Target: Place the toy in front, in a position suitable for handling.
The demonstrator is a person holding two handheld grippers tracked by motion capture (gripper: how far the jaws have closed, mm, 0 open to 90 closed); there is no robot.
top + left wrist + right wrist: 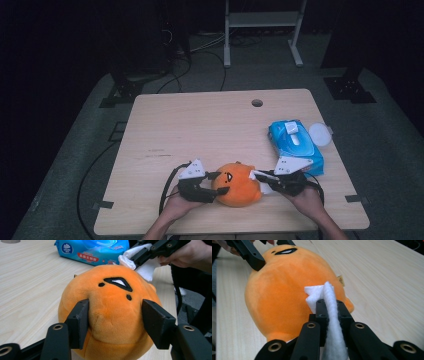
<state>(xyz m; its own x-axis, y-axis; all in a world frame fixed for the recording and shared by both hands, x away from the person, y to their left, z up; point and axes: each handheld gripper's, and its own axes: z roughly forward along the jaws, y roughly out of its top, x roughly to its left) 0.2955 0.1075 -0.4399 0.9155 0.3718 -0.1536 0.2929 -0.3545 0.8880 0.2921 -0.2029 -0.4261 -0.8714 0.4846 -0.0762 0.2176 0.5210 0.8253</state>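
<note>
An orange plush toy [239,186] with a black-and-white stitched face lies near the table's front edge. My left gripper [220,183] is shut on its left side; in the left gripper view both jaws [115,322] press into the plush toy [112,295]. From the right, my right gripper [257,175] holds a white wipe [265,187] against the toy. Seen from the right gripper view, the gripper [329,308] is shut on the folded white wipe [325,293], whose tip touches the plush toy [279,290].
A blue pack of wet wipes [296,145] lies at the table's right, with a round white lid [320,134] beside it at the edge. The wooden table [200,125] has a cable hole [257,103] at the back. A person's hands hold both grippers from the front edge.
</note>
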